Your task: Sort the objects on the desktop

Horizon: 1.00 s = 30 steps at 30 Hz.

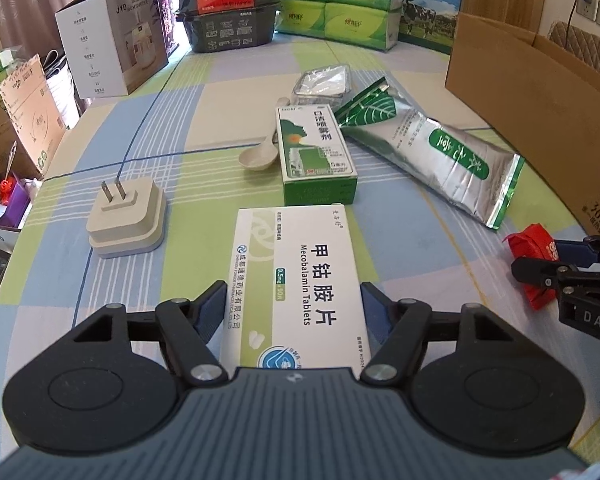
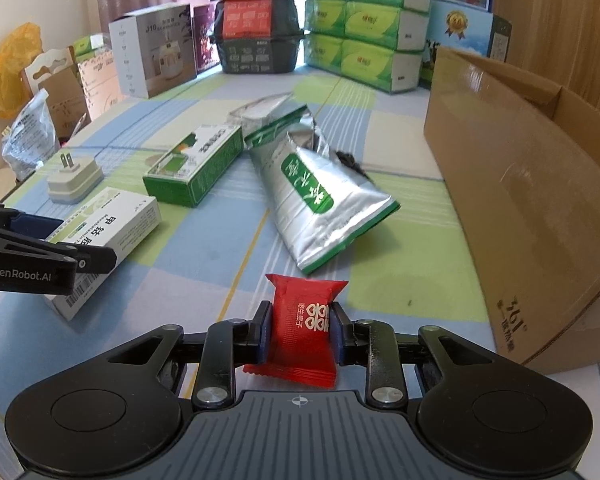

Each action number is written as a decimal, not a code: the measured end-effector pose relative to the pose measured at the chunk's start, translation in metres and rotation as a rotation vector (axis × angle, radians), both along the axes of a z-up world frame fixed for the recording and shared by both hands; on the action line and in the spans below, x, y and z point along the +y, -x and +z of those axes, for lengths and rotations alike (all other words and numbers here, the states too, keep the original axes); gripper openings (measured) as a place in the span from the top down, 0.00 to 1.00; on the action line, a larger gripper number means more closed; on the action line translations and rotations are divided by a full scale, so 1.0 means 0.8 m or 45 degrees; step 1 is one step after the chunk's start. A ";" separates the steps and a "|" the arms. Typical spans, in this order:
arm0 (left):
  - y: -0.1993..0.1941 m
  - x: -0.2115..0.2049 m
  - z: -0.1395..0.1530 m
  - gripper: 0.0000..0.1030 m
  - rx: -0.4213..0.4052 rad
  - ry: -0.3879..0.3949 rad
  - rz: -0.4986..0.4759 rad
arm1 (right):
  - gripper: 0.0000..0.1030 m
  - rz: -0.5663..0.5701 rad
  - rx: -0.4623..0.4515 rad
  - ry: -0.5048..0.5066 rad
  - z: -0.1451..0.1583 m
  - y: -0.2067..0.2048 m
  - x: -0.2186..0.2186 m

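Left wrist view
- Landmark: white flat cardboard tablet box, lying on the checked blue-green tablecloth.
- Left gripper: jaws stood wide, one dark-blue pad on either side of the tablet box; contact with its sides could not be confirmed, so nothing was held.
- Beyond the tablet box: green-and-white cardboard medicine box, almost touching its far end.
- Left of the tablet box: grey-white square plastic plug adapter, prongs up.
- Beyond and left: beige plastic spoon, beside the green box.
- Beyond and right: silver foil pouch with green label; clear plastic tray farther back.
- Count: two medicine boxes, one adapter, one spoon, one pouch, one tray.

Right wrist view
- Right gripper: jaws were closed narrowly onto a red crinkled plastic sachet, held upright between the pads.
- Right of the tablet box, well apart: brown open cardboard carton.
- Count: one sachet, one carton.

Procedure
- Step in hand: judged as sachet secured, tablet box about to be gripped.
- Next move: left jaws probably need to close squarely on the box's long sides; the sachet likely goes to the carton.
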<state>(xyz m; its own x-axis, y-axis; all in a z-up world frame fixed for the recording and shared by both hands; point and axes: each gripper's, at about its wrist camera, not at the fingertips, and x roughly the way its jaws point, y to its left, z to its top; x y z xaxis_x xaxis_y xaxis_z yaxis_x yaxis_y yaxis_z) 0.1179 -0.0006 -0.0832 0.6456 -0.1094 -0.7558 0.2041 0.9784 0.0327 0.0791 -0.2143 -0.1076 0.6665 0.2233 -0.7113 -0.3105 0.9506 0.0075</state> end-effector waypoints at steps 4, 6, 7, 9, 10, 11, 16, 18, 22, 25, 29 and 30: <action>0.004 -0.010 0.013 0.35 -0.023 0.006 -0.010 | 0.76 -0.001 -0.034 -0.007 0.009 0.004 0.001; 0.005 -0.015 0.019 0.35 -0.032 0.010 -0.016 | 0.76 0.000 -0.042 -0.008 0.011 0.005 0.001; 0.005 -0.017 0.022 0.35 -0.035 0.016 -0.021 | 0.76 -0.001 -0.044 -0.010 0.012 0.005 0.000; 0.009 -0.022 0.027 0.35 -0.044 0.034 -0.031 | 0.76 -0.007 -0.047 -0.013 0.014 0.006 -0.003; 0.013 -0.023 0.029 0.35 -0.049 0.044 -0.036 | 0.76 -0.009 -0.049 -0.014 0.015 0.007 -0.004; 0.016 -0.024 0.031 0.35 -0.049 0.054 -0.038 | 0.76 -0.013 -0.053 -0.013 0.017 0.008 -0.006; 0.037 -0.029 0.046 0.35 -0.069 0.067 -0.064 | 0.76 -0.041 -0.090 -0.024 0.034 0.015 -0.016; 0.044 -0.031 0.051 0.35 -0.087 0.064 -0.058 | 0.76 -0.046 -0.102 -0.029 0.041 0.021 -0.019; 0.058 -0.039 0.058 0.35 -0.092 0.063 -0.045 | 0.76 -0.049 -0.111 -0.032 0.053 0.032 -0.024; 0.072 -0.049 0.066 0.35 -0.103 0.053 -0.044 | 0.76 -0.052 -0.122 -0.033 0.064 0.041 -0.028; 0.090 -0.063 0.084 0.35 -0.124 0.078 -0.035 | 0.76 -0.072 -0.143 -0.052 0.082 0.059 -0.041; 0.094 -0.067 0.088 0.35 -0.127 0.084 -0.039 | 0.76 -0.074 -0.148 -0.055 0.086 0.062 -0.044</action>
